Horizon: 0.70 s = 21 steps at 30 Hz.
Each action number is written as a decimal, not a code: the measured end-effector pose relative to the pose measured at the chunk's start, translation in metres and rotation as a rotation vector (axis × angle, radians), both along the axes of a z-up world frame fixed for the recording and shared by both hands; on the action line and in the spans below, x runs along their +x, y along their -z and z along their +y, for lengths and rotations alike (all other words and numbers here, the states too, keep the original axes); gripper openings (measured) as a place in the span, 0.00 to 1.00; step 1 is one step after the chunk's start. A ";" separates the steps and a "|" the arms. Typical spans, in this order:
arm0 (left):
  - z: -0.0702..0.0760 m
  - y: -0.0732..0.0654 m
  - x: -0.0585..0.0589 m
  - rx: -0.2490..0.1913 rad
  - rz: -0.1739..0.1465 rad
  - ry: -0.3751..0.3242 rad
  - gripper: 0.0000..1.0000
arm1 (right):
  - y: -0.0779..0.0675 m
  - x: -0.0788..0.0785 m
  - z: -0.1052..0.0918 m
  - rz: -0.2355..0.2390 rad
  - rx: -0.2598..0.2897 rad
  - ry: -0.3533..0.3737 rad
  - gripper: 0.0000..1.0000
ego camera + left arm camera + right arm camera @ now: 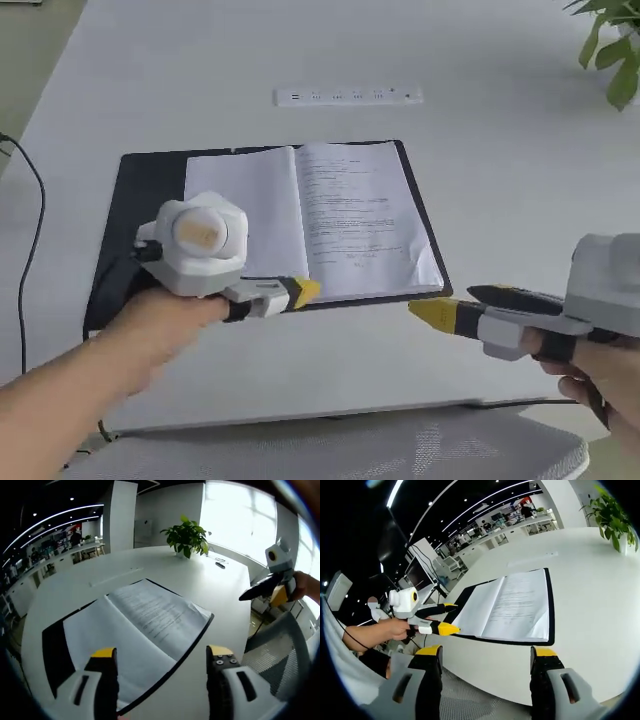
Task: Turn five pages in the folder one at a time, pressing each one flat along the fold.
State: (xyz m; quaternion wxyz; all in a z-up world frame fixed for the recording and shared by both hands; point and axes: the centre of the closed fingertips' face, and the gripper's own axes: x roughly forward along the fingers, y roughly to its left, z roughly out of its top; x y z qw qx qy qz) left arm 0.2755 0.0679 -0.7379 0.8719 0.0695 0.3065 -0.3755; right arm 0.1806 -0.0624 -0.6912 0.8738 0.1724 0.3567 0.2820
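Observation:
A black folder [150,190] lies open and flat on the white table, with a blank left page [245,205] and a printed right page [360,215]. My left gripper [300,291] hovers over the folder's near edge at the bottom of the left page, jaws apart and empty [162,655]. My right gripper [450,305] is held off the folder's near right corner, above bare table, open and holding nothing [486,652]. The right gripper view looks across the folder [510,605] at the left gripper [449,617]. In the left gripper view the folder [145,625] lies below the jaws.
A white power strip [348,96] lies behind the folder. A potted plant [612,50] stands at the far right corner. A black cable [35,220] runs down the table's left side. A grey mesh chair [400,445] sits under the near table edge.

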 end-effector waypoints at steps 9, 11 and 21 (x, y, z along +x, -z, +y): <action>-0.075 0.032 0.017 0.041 -0.040 0.078 0.65 | 0.009 0.009 -0.009 -0.002 0.034 0.055 0.68; -0.086 0.038 0.021 0.037 -0.043 0.077 0.65 | 0.012 0.013 -0.014 0.009 0.040 0.077 0.68; -0.102 0.062 0.033 0.058 -0.042 0.021 0.62 | 0.020 0.033 -0.029 0.009 0.089 0.147 0.66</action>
